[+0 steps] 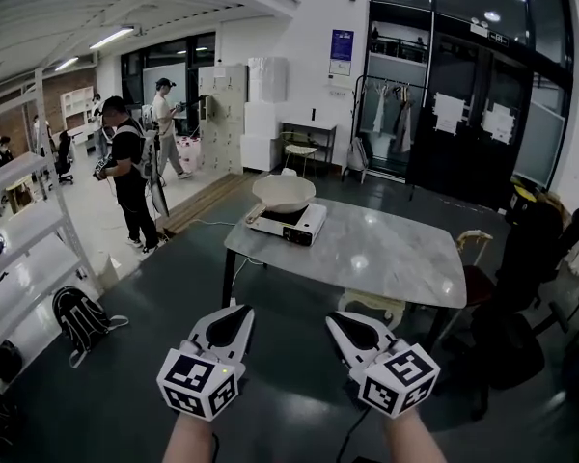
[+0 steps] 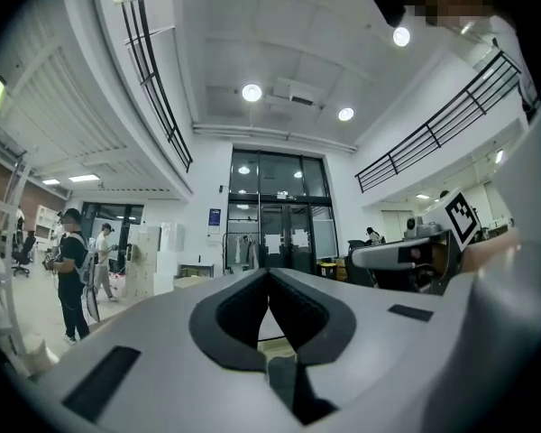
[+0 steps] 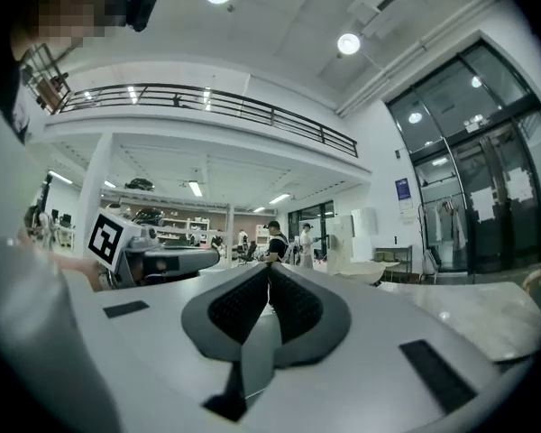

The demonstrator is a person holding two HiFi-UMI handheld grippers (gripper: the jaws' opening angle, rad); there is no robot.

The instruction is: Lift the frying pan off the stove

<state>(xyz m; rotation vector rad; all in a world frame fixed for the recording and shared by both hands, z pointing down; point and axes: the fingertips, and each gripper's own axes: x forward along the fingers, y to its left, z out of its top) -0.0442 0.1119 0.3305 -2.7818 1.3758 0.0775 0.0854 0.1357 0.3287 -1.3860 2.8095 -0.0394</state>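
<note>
In the head view, I see the left gripper (image 1: 235, 311) and the right gripper (image 1: 340, 319) low in front of me, side by side, well apart from the table (image 1: 386, 258). The frying pan (image 1: 284, 191) sits on the stove (image 1: 289, 225) at the table's far left end. Two people (image 1: 125, 167) stand off to the left.

In the left gripper view, the jaws are pressed together with nothing between them.

In the right gripper view, the jaws also meet, empty. The pale pan shows far off to their right, at the table's edge.
</note>
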